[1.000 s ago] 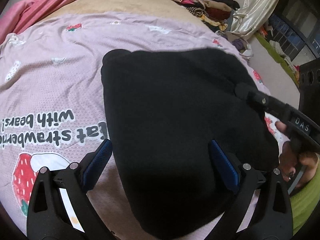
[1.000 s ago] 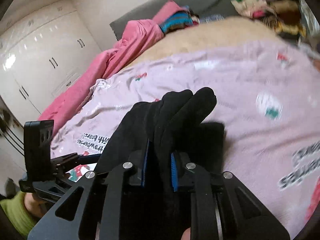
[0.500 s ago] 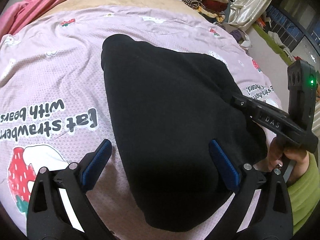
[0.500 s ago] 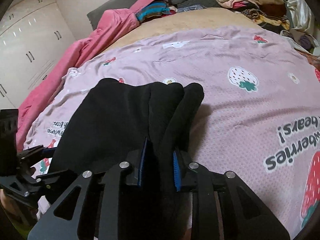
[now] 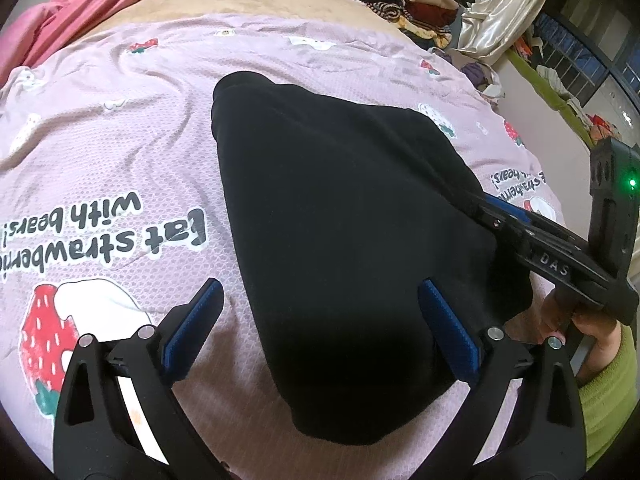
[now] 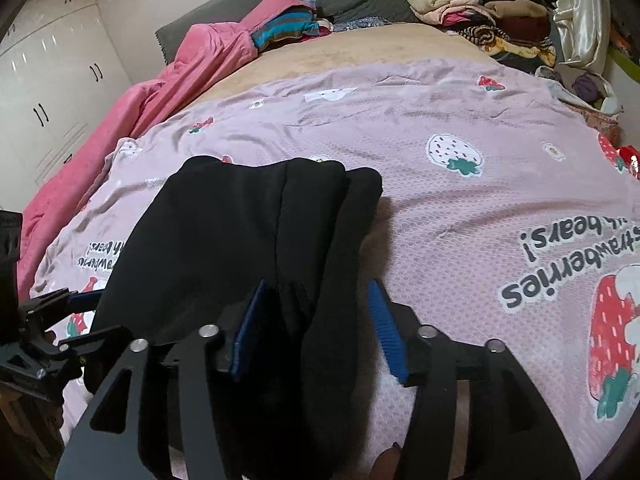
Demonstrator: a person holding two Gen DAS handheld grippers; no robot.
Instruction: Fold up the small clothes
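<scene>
My right tool [image 6: 320,328] is opening, black cloth [image 5: 340,220] loose between its pads. My left tool [image 5: 320,328] stands wide over it. The cloth lies on the bed [image 5: 120,140]; soft, floppy, light. I'd pinch an edge.

A home bedroom: strawberry-print bedsheet [image 6: 460,216], white wardrobe [image 6: 52,80], piled clothes [image 6: 480,12].

I see a plain black fleece garment [image 5: 352,232] on a pale pink bedsheet [image 5: 120,128] printed with red strawberries and black lettering, a solid hot-pink quilt [image 6: 168,80], and my grippers' blue pads [image 6: 386,332].
</scene>
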